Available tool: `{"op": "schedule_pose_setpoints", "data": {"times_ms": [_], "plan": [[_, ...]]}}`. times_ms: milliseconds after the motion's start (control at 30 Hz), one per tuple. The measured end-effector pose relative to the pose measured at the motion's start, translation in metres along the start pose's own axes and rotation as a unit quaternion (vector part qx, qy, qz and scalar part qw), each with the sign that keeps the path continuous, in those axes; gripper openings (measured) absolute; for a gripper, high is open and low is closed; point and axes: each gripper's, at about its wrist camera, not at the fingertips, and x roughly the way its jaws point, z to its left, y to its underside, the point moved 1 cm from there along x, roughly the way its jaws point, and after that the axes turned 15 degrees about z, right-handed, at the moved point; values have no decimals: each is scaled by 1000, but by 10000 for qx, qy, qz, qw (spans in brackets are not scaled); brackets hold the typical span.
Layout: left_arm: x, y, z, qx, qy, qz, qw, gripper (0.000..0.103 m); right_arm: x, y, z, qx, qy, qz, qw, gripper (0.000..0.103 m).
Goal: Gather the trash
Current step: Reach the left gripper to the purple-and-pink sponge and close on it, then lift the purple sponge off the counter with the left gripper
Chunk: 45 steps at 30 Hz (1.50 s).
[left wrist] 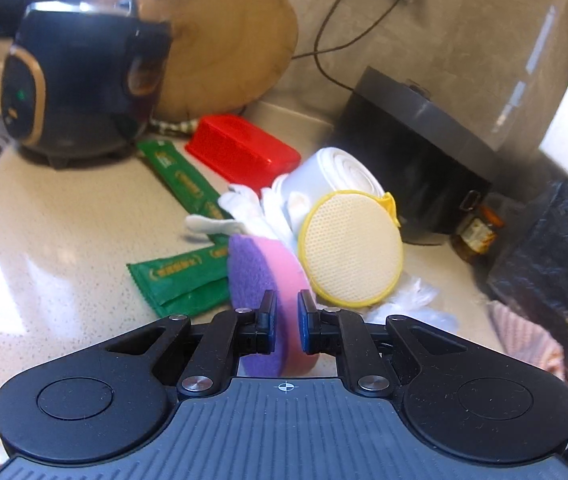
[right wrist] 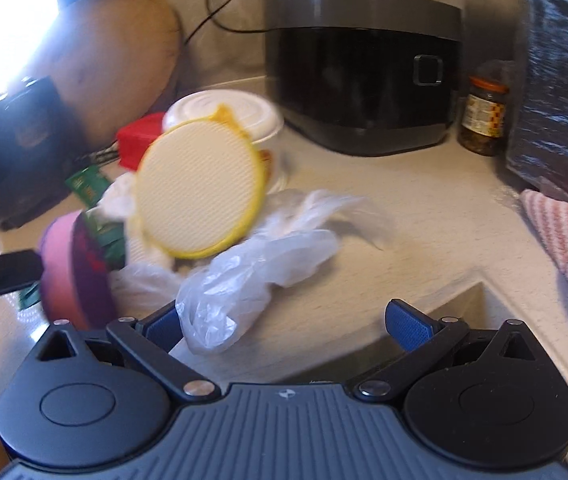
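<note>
My left gripper (left wrist: pixel 286 320) is shut on a round pink and purple sponge (left wrist: pixel 260 272), held on edge above the counter; the sponge also shows in the right wrist view (right wrist: pixel 72 268). Just beyond it lie a round yellow-rimmed scrub pad (left wrist: pixel 350 248), green wrappers (left wrist: pixel 180 280), crumpled white paper (left wrist: pixel 244 208), a white lidded cup on its side (left wrist: pixel 336 172) and a red box (left wrist: pixel 240 148). My right gripper (right wrist: pixel 288 320) is open, with a clear plastic bag (right wrist: pixel 252 272) lying by its left finger. The scrub pad (right wrist: pixel 198 188) stands behind the bag.
A dark rice cooker (left wrist: pixel 80 88) and a round wooden board (left wrist: pixel 224 40) stand at the back left. A black appliance (right wrist: pixel 364 68), a jar (right wrist: pixel 482 116) and a black bag (right wrist: pixel 564 88) stand at the back right. A striped pink cloth (right wrist: pixel 564 236) lies beside a sink edge (right wrist: pixel 484 292).
</note>
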Motion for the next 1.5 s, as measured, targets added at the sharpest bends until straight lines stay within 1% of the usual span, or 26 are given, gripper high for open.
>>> {"op": "schedule_pose_setpoints", "data": {"times_ms": [100,200,267,367,433,500,567,633,700,733,767,833,967,1033,1133,1200,1267,1367,1433,1500], "plan": [[2,5,-14,-14,-362,-17,9993,13,-8,-2,-17,-1,50,-157,9999,103],[6,9,-29,202,-706,59,9973,14,-15,2,-31,34,96,-281,9996,103],[8,10,-37,347,-888,64,9954,14,-15,5,-40,154,6,-254,9996,103],[11,12,-46,441,-1032,75,9937,14,-12,11,-53,421,-232,-168,9987,103],[11,15,-50,476,-998,99,9938,14,-11,16,-58,497,-306,-158,9982,103],[10,19,-54,596,-779,177,9950,15,-11,20,-61,511,-350,-168,9979,103],[10,24,-62,800,-539,339,9948,19,-11,21,-63,502,-395,-159,9978,103],[12,30,-67,951,-415,469,9935,21,-11,22,-64,505,-414,-154,9977,103],[11,36,-67,965,-491,413,9933,22,-12,23,-65,513,-394,-143,9978,103],[11,38,-67,967,-592,364,9929,24,-12,24,-65,514,-379,-136,9979,103],[11,39,-66,977,-733,345,9919,28,-12,25,-66,507,-371,-127,9979,103],[14,40,-64,975,-1033,376,9892,29,-13,27,-65,480,-369,-102,9981,103],[22,41,-52,871,-1169,616,9874,28,-14,29,-61,408,-359,-73,9985,103],[25,42,-47,829,-1252,663,9864,28,-16,29,-59,359,-360,-70,9987,103],[21,44,-47,896,-1118,631,9877,28,-18,29,-57,310,-378,-95,9988,103],[13,42,-48,898,-930,443,9906,28,-18,29,-57,294,-374,-84,9988,103],[6,39,-49,973,-826,236,9915,28,-18,29,-57,286,-373,-75,9989,103],[6,33,-53,1303,-977,173,9865,28,-19,29,-60,329,-367,-91,9987,103],[13,32,-55,1594,-1130,259,9804,28,-18,29,-62,380,-365,-92,9986,103],[23,33,-56,1758,-1236,381,9759,28,-18,30,-63,388,-358,-71,9986,103]]}}
